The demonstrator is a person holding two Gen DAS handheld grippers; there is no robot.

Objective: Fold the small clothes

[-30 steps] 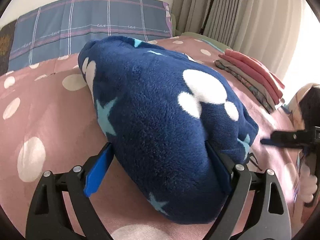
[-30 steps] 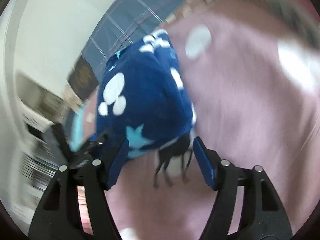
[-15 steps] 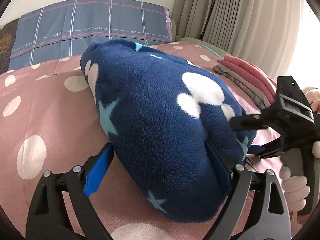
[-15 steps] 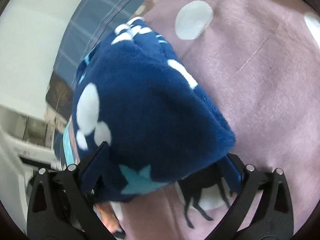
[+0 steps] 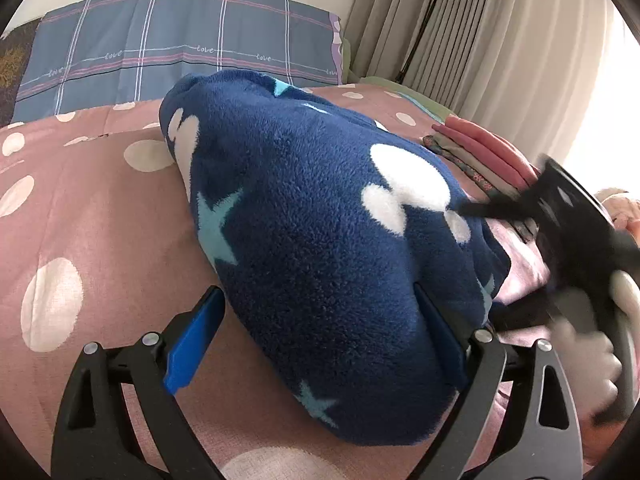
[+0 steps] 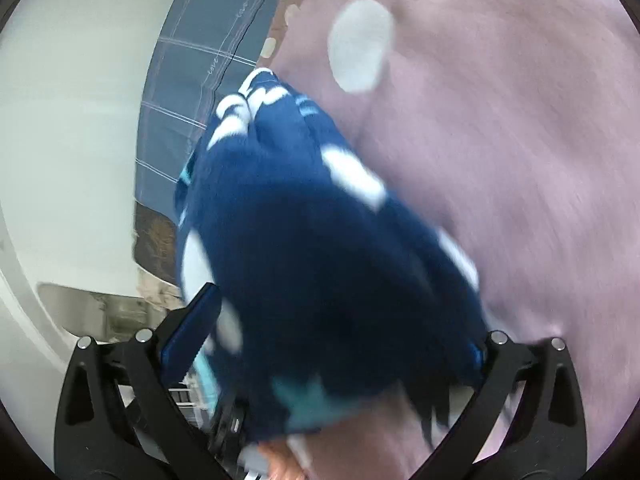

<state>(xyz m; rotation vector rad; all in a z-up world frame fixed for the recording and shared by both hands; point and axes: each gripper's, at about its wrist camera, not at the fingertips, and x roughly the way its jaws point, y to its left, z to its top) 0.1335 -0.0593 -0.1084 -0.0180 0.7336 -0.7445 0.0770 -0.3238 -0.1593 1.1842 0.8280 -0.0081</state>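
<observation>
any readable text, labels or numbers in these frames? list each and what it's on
"love": cursive script repeated along the stripe of the blue plaid pillowcase at the head of the bed, read in the left wrist view.
Right wrist view: the same pillowcase carries script on its stripe, too blurred to read.
No text visible on the navy fleece garment, the folded clothes stack or either gripper.

Fleece garment [image 5: 320, 248]: navy blue, white mouse-head shapes, light blue stars
Bedspread [image 5: 80, 216]: dusty pink, white polka dots
Pillowcase [image 5: 180, 44]: grey-blue, pink and white check lines, "love" script in white
Folded clothes stack [image 5: 484, 152]: coral pink on top, grey and floral layers below
Curtains [image 5: 500, 40]: beige
Left gripper [image 5: 316, 344]: black frame, blue pads
Right gripper [image 6: 332, 344]: black frame, blue pads
</observation>
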